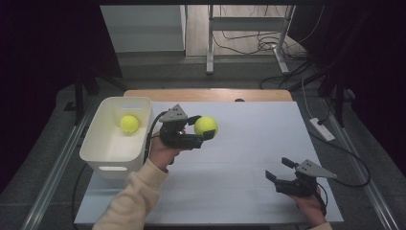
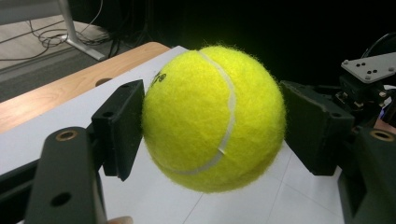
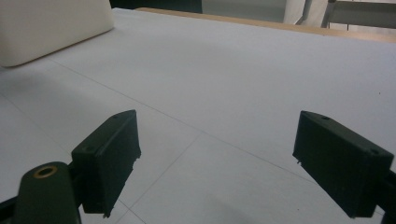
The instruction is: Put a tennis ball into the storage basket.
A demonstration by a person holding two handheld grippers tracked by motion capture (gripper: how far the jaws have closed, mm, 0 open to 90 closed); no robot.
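My left gripper (image 1: pixel 205 127) is shut on a yellow tennis ball (image 1: pixel 206 126) and holds it above the white table, just right of a white bin (image 1: pixel 98 151). Up close in the left gripper view, both black pads press the ball's (image 2: pixel 212 116) sides, and the gripper's point (image 2: pixel 212 121) lies on it. A second yellow tennis ball (image 1: pixel 129 123) lies inside the bin near its far wall. My right gripper (image 1: pixel 279 169) rests low at the table's front right, open with nothing between its jaws, as the right gripper view (image 3: pixel 217 161) also shows.
The white bin's corner (image 3: pixel 51 28) appears at the upper left of the right gripper view. A wooden strip (image 1: pixel 208 94) runs along the table's far edge. Beyond it stand a metal frame (image 1: pixel 209 38) and floor cables (image 1: pixel 268 45). A power strip (image 1: pixel 321 128) lies right of the table.
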